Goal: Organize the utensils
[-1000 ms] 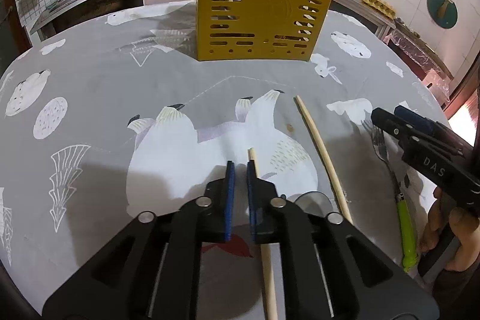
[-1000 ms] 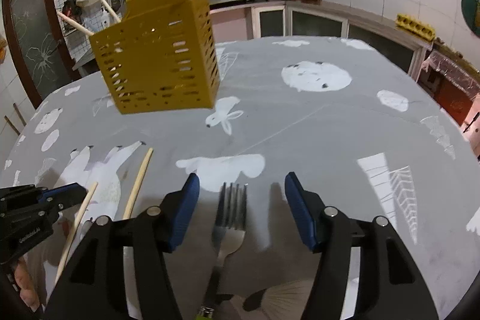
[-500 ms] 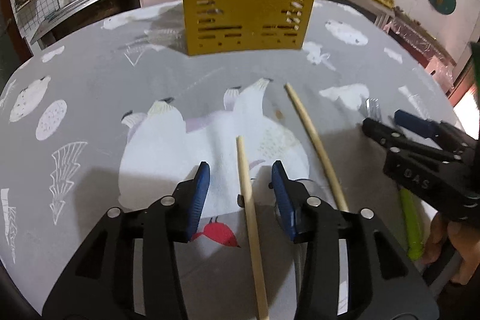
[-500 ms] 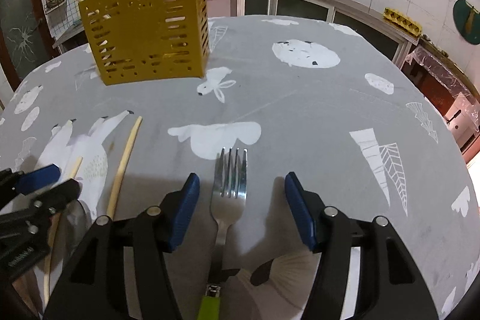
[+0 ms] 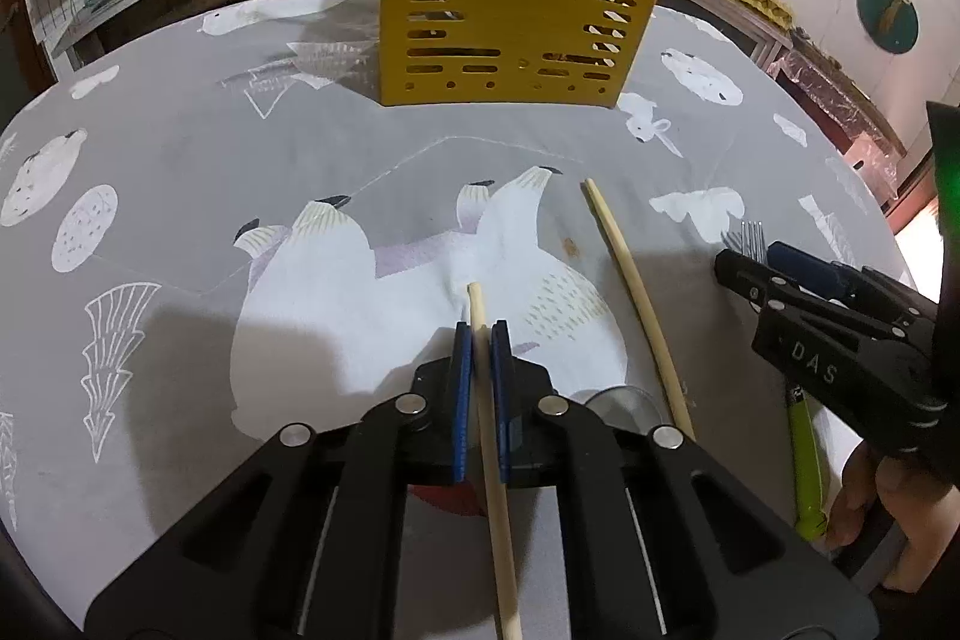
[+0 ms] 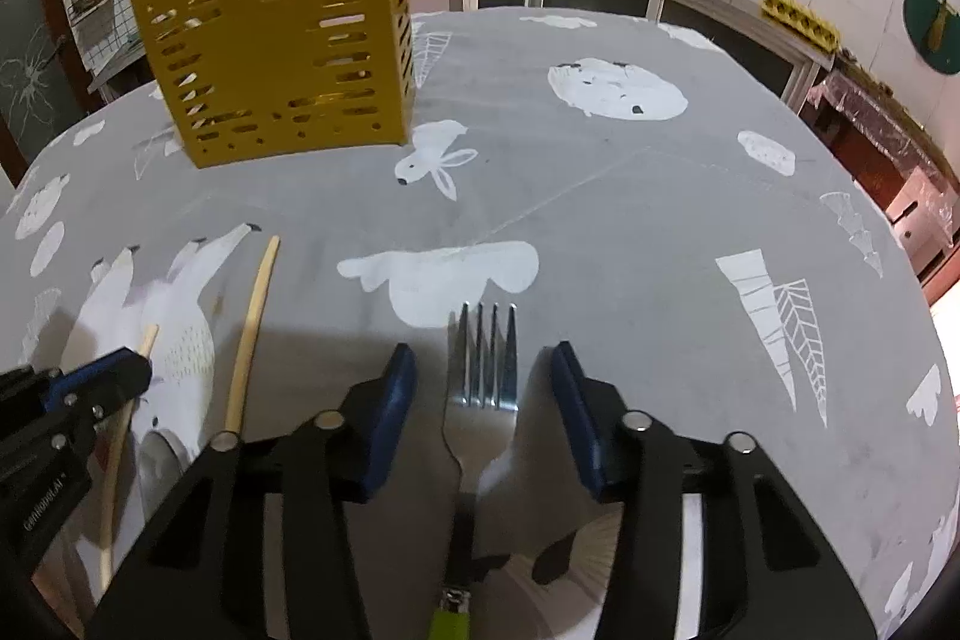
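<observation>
Left claw: pressed onto a chopstick, pinching it near its far tip; the stick lies flat on the surface, so the grip is taken well off its middle. Right claw: jaws have just been closing but stand apart, astride the fork, pads clear of the metal. The fork lies flat, tines pointing toward the far edge. A second chopstick lies loose between the two claws. The holder stands upright near the far edge, sticks already in it.

Risks, as judged: the end-held chopstick may swing or slip on lifting; the thin, flat fork may skid or tip as the pads close.
</observation>
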The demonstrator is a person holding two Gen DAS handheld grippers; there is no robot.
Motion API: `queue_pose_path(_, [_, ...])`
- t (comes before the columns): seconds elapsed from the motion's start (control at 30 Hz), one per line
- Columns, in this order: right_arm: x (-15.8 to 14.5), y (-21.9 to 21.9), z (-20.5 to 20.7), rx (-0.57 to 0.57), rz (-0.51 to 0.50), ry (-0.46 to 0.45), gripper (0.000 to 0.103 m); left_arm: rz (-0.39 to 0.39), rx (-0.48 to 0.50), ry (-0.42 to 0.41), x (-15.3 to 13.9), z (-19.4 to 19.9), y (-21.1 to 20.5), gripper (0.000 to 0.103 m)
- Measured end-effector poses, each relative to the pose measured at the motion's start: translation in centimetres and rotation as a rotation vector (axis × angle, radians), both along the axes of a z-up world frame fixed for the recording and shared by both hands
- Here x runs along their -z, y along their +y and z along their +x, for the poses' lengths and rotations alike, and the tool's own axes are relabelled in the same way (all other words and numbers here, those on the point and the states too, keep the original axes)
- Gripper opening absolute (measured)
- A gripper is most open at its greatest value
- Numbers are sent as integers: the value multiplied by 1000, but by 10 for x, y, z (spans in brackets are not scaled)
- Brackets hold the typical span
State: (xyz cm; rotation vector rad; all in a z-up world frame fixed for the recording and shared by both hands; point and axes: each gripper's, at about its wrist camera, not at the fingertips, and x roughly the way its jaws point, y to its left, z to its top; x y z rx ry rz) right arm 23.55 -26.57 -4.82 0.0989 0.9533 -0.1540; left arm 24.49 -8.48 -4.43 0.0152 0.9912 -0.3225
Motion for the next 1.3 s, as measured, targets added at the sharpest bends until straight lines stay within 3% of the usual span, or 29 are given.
queue_pose_path(0.2, [-1, 1, 9, 11, 14, 14, 23, -9, -23, -11, -2, 6, 6, 5])
queue_pose_path(0.47, [-10, -2, 3, 11, 45, -52, 22, -29, -44, -61, -16, 7, 19, 5])
queue_pose_path(1.07, [-86, 5, -59, -56, 83, -454, 22, -101, -98, -337, -82, -34, 44, 4])
queue_pose_path(1.3, [-96, 2, -85, -75, 92, -557, 22, -107, -138, -474, -100, -66, 52, 4])
